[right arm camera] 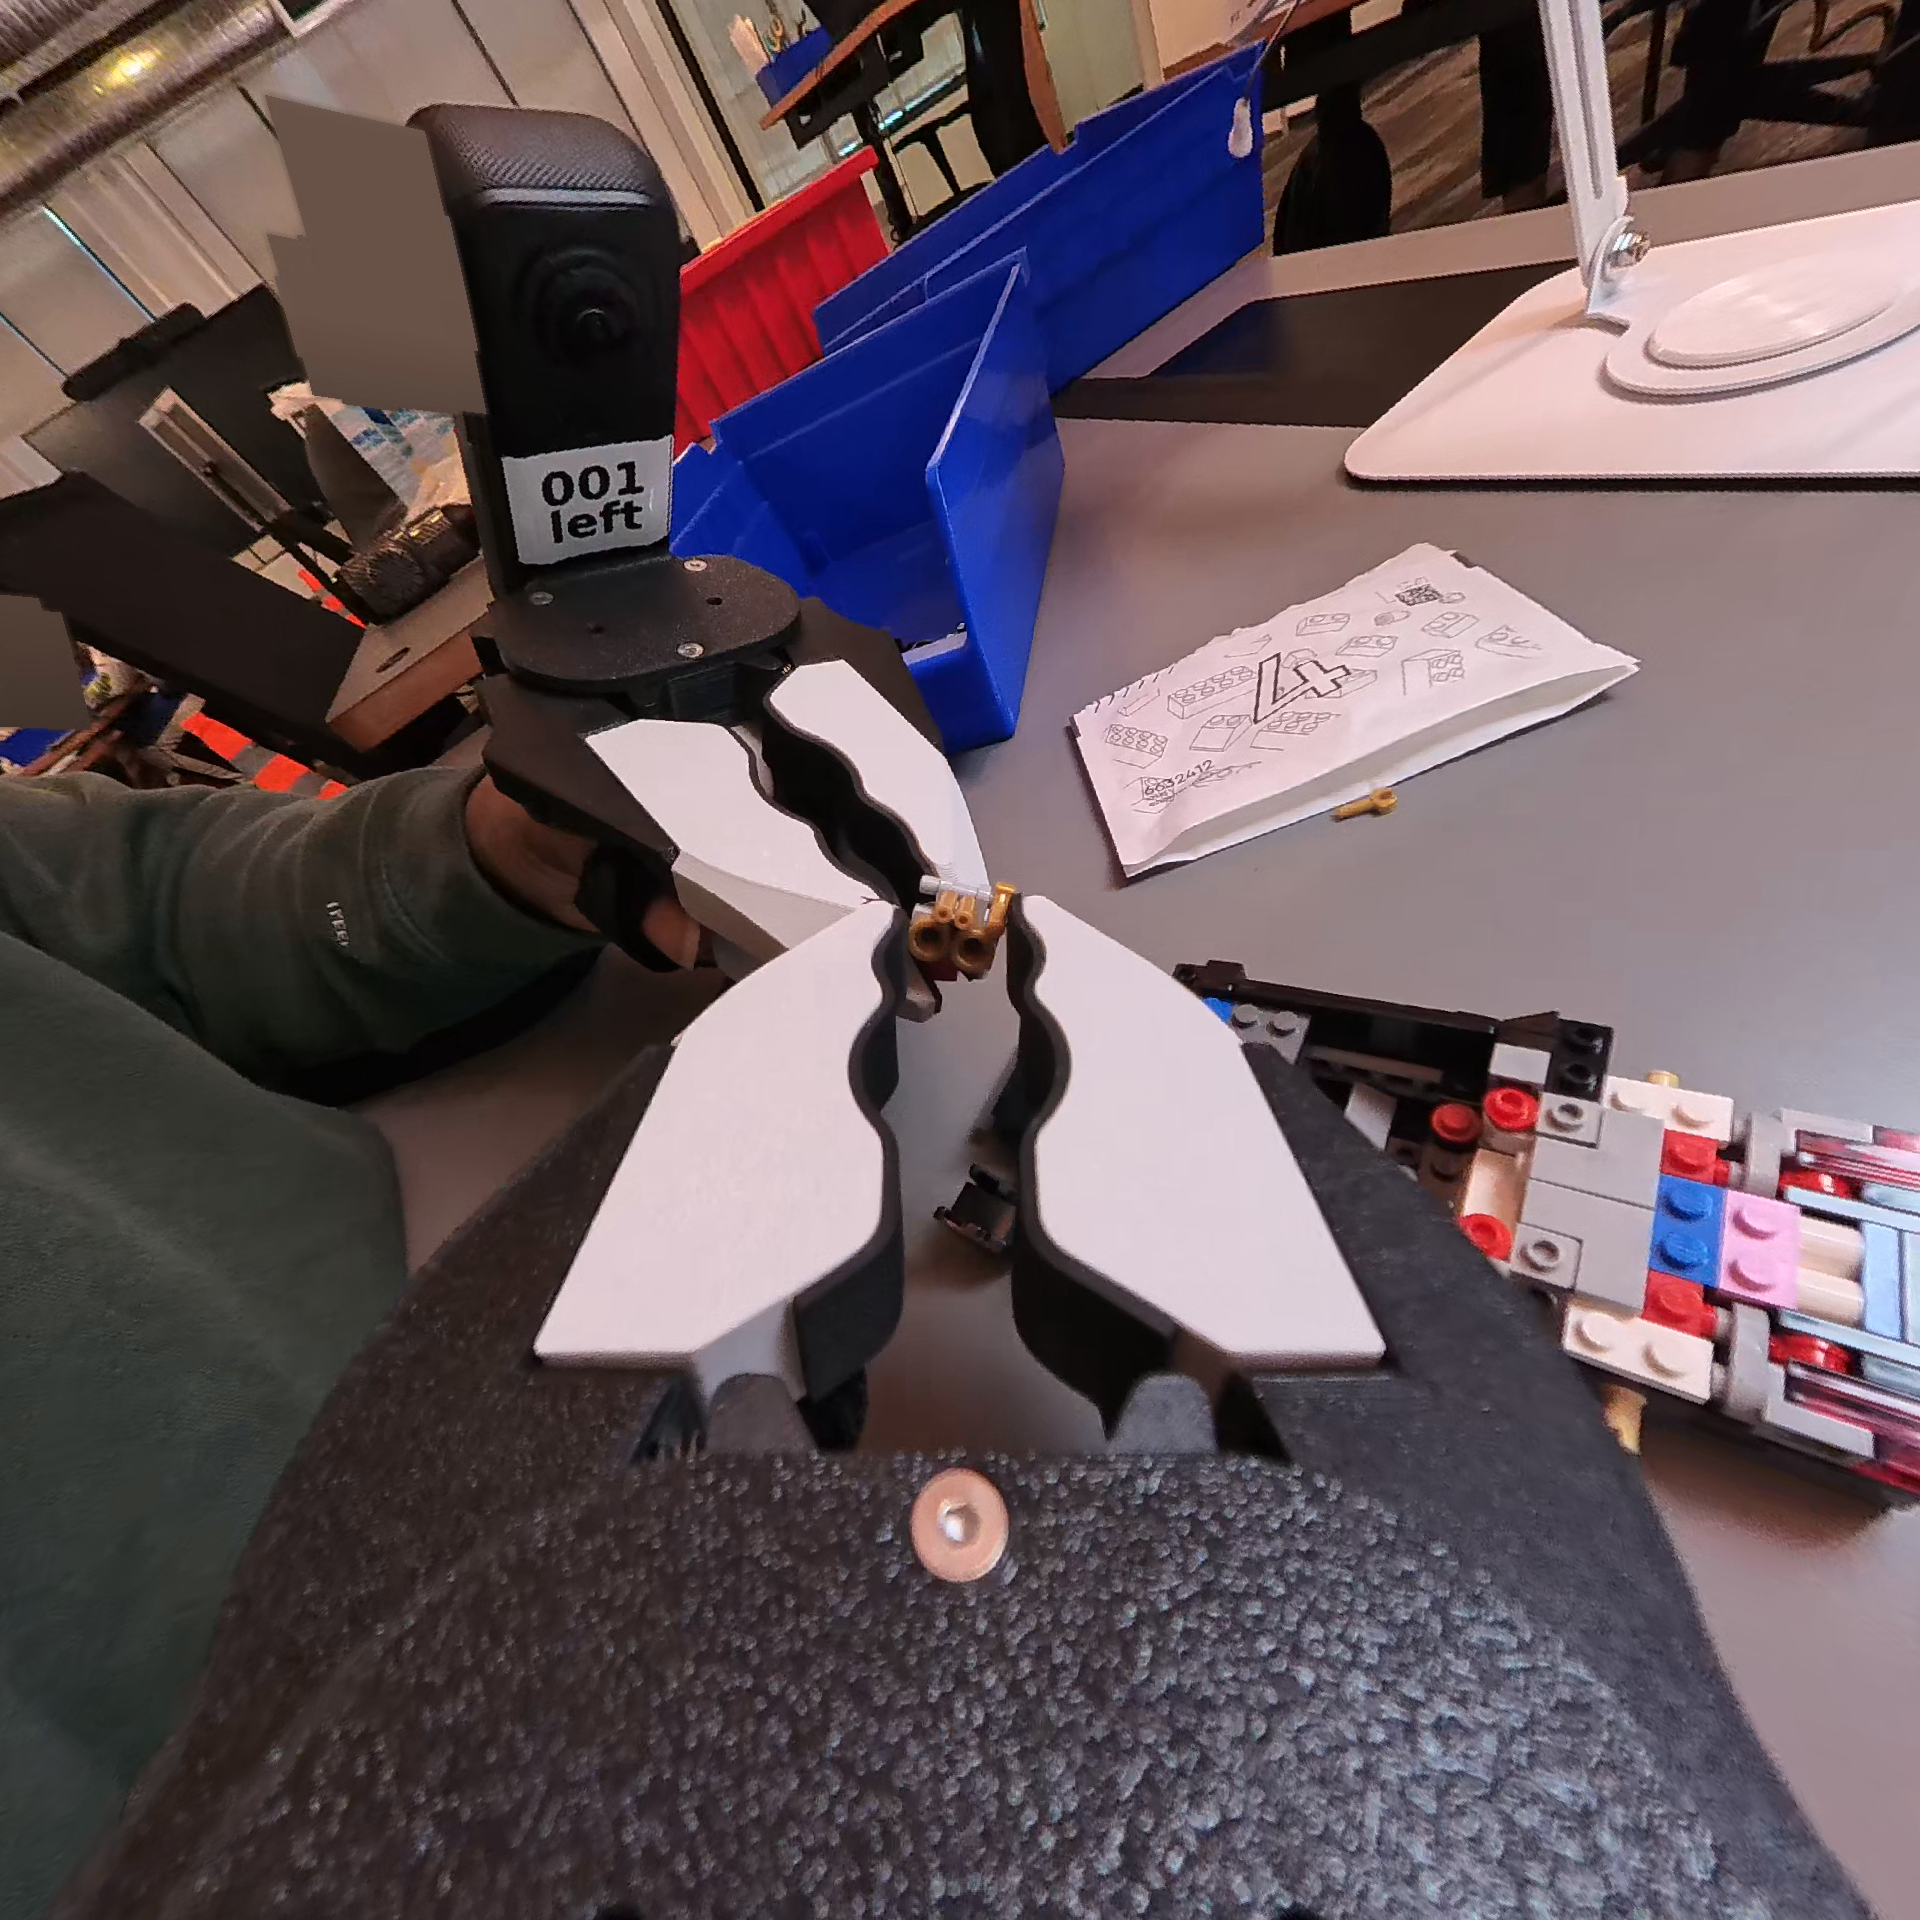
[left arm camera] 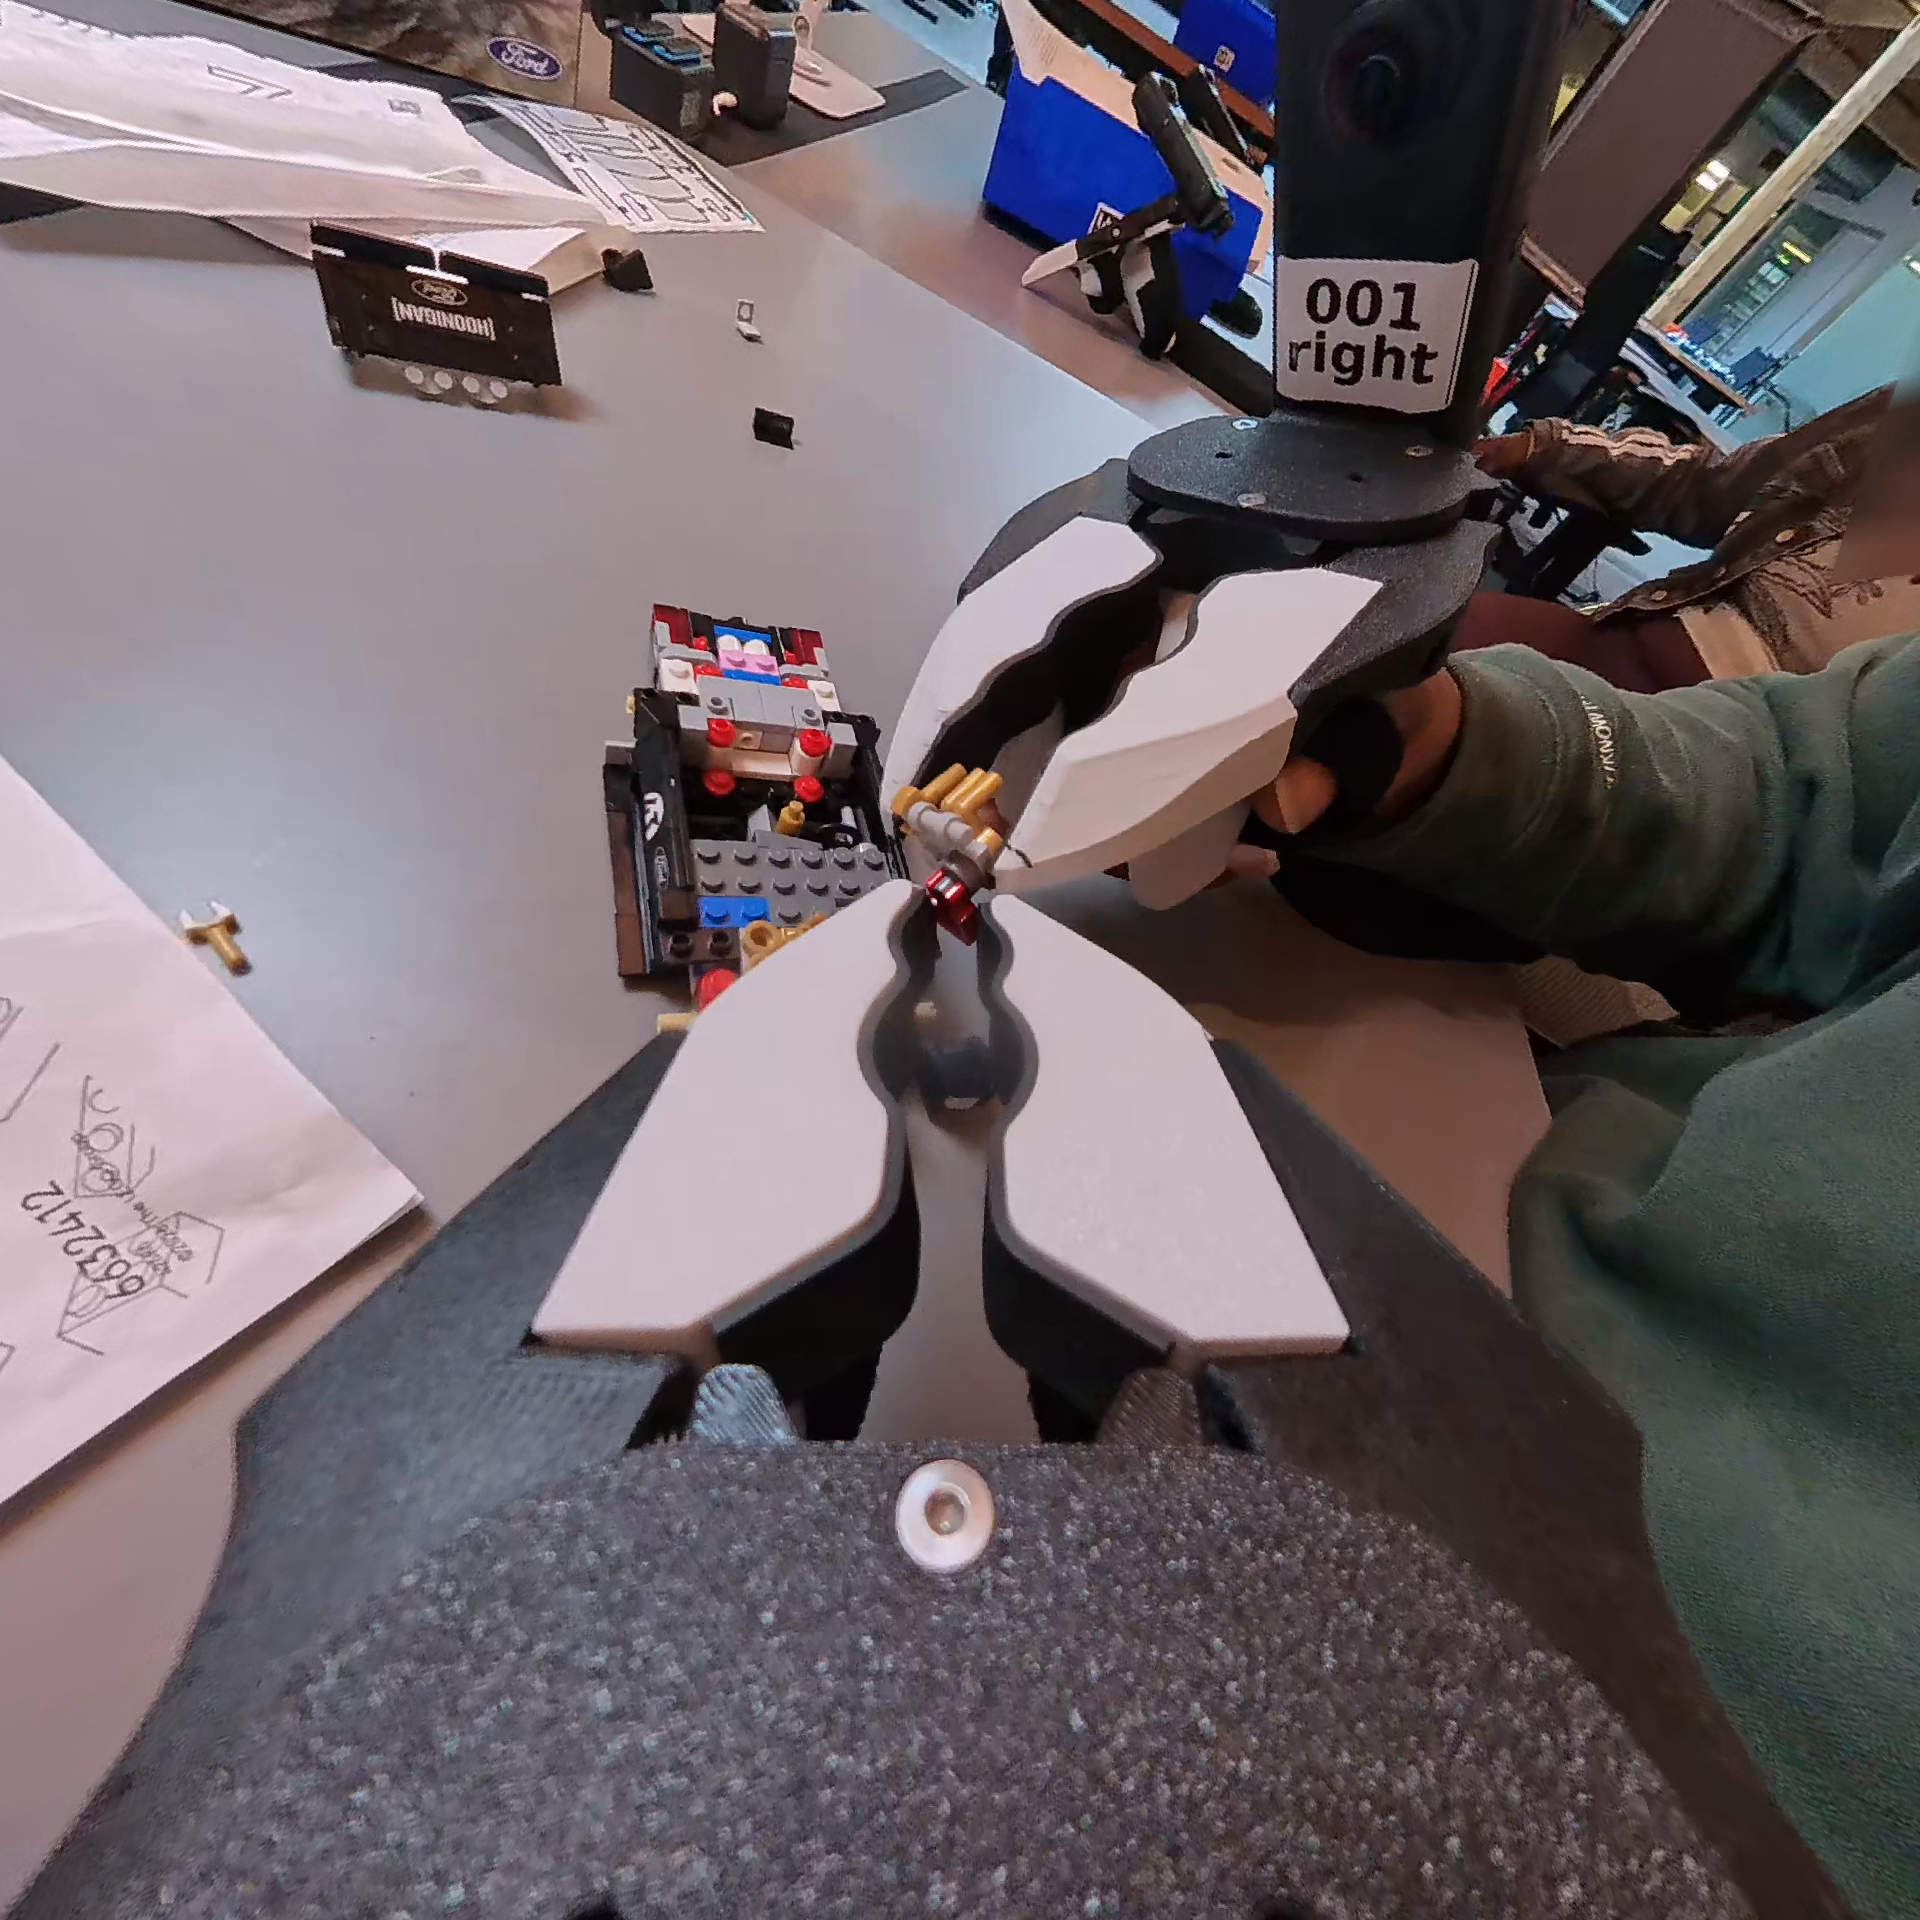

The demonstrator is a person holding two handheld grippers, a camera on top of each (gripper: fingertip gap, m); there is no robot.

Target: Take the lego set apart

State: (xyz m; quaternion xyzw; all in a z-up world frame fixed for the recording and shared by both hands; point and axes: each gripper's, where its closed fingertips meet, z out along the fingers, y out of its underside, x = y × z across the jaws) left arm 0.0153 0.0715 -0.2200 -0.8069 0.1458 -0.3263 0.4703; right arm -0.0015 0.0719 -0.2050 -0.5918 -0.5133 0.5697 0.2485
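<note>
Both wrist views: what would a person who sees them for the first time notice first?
First, the two grippers meeting tip to tip above the grey table: the left gripper and the right gripper both pinch one small piece cluster of gold, grey and red parts. Next, the half-dismantled toy car lying on the table just beyond them, its coloured studs exposed. Farther back stands a blue bin.

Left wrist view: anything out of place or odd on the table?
A small gold piece lies alone by the white paper bag, away from the lego car. Expected disassembly scatter; nothing looks damaged.
</note>
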